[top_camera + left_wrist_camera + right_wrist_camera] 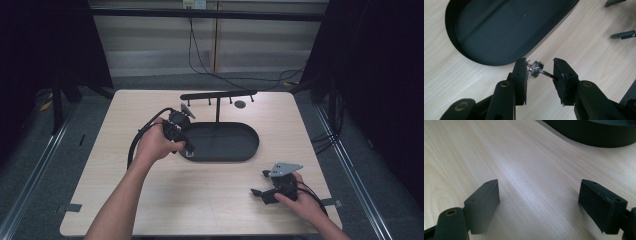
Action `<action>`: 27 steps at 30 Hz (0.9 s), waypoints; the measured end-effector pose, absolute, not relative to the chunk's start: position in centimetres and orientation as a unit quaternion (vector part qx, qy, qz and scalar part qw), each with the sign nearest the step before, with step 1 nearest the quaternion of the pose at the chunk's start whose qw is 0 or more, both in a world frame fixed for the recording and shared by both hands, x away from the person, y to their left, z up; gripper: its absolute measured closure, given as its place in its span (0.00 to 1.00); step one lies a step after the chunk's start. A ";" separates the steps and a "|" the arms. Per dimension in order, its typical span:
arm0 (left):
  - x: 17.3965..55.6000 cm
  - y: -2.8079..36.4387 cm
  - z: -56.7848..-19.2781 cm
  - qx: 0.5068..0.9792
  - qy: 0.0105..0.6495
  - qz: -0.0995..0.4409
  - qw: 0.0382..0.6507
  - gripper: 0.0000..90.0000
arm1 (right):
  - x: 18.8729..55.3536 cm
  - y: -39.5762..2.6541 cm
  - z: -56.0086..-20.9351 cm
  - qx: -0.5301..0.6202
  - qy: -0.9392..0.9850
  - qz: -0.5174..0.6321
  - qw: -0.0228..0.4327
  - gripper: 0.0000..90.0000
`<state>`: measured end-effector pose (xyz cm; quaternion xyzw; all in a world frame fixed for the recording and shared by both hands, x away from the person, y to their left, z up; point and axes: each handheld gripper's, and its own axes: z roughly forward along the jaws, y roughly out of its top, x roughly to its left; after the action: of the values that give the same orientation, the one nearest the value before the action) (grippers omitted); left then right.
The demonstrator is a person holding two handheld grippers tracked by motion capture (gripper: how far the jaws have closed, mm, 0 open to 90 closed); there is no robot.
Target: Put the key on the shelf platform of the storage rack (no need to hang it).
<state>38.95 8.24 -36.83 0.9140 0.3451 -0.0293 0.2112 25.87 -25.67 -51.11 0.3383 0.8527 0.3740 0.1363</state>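
Closest to the camera are the person's two forearms coming in from the near edge of the wooden table [200, 200]. The right gripper [259, 192] sits low near the near-right corner, just inside the table's near edge, with its jaws spread wide and nothing between them, only bare wood grain under them in the right gripper view [537, 202]. Plenty of open tabletop stretches to its left, all the way across the near half.

The left gripper [186, 146] is farther in, left of centre, right at the near-left rim of the black oval tray [250, 145]. In the left gripper view its jaws are clamped on a small shiny metal piece [535, 69], looks like a silver ring or knob with a thin dark stem running across to the other pad [561, 75]. Can't tell exactly what it is. It hangs just outside the tray's curved rim [491, 62], over bare wood, not inside the tray.

The tray looks empty inside. From its far side rises a thin black stand with a crossbar [218, 94], pegs hanging off it, near the table's far edge. Wide free strips of table lie left and right of the tray.
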 end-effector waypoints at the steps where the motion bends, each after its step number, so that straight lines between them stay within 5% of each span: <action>1: 39.0 8.1 -36.8 0.913 0.345 -0.028 0.214 0.72 | 25.9 -25.7 -51.1 0.338 0.853 0.374 0.136 0.19; 27: 41.0 6.1 -37.6 0.906 0.361 -0.011 0.223 0.72 | 25.8 -25.7 -51.1 0.338 0.853 0.375 0.136 0.19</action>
<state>41.02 6.09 -37.63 0.9056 0.3606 -0.0114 0.2231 25.85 -25.66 -51.13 0.3378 0.8526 0.3748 0.1359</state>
